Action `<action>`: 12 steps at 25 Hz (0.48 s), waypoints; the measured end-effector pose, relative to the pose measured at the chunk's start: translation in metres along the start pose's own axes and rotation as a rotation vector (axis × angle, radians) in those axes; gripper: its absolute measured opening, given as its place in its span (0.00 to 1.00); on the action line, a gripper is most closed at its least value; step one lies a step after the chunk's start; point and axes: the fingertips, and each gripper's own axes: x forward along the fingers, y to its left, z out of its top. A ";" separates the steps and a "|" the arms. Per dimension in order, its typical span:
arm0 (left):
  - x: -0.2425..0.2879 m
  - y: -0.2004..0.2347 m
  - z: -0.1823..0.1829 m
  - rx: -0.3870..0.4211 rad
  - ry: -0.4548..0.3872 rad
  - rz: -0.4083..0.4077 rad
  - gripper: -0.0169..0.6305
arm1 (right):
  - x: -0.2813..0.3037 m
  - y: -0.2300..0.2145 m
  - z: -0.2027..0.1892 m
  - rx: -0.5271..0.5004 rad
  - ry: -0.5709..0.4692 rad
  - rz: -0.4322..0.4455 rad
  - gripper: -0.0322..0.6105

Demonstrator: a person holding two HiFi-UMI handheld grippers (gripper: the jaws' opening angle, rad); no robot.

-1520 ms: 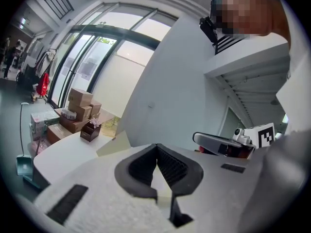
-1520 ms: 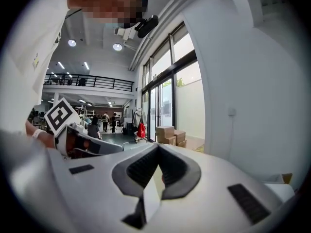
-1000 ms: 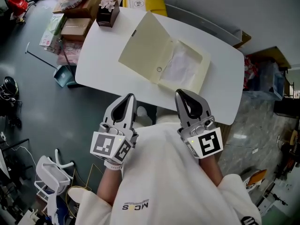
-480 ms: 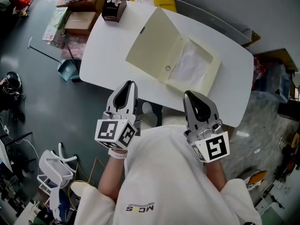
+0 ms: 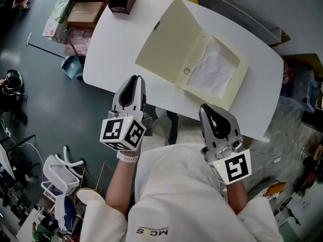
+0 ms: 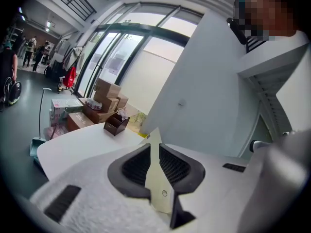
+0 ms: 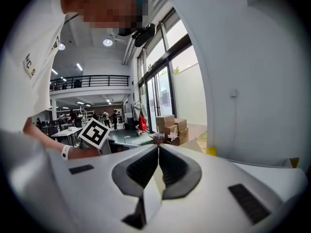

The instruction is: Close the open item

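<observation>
Open folder (image 5: 174, 49) flat on white table (image 5: 113, 49), fold running away from person. Loose cover spread leftward, just ahead of left gripper (image 5: 134, 80) — jaws just cracking apart, nothing between. Right gripper (image 5: 209, 109) closed, empty — faces pocket half.

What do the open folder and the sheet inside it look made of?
Folder: probably thin card or stiff plastic, matte cream, edges straight and crisp, one small round snap. Sheet: whitish and faintly wrinkled, paper or a translucent plastic sleeve; I cannot tell which.
</observation>
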 end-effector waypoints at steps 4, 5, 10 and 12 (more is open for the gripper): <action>0.014 0.015 -0.011 -0.006 0.014 0.030 0.17 | 0.007 -0.005 -0.011 0.034 0.007 0.021 0.07; 0.019 0.020 -0.014 -0.011 0.017 0.036 0.17 | 0.010 -0.006 -0.014 0.039 0.010 0.027 0.07; 0.036 0.043 -0.032 -0.045 0.037 0.080 0.20 | 0.020 -0.006 -0.027 0.041 0.035 0.064 0.07; 0.044 0.049 -0.036 -0.050 0.036 0.086 0.23 | 0.024 -0.008 -0.031 0.044 0.043 0.075 0.07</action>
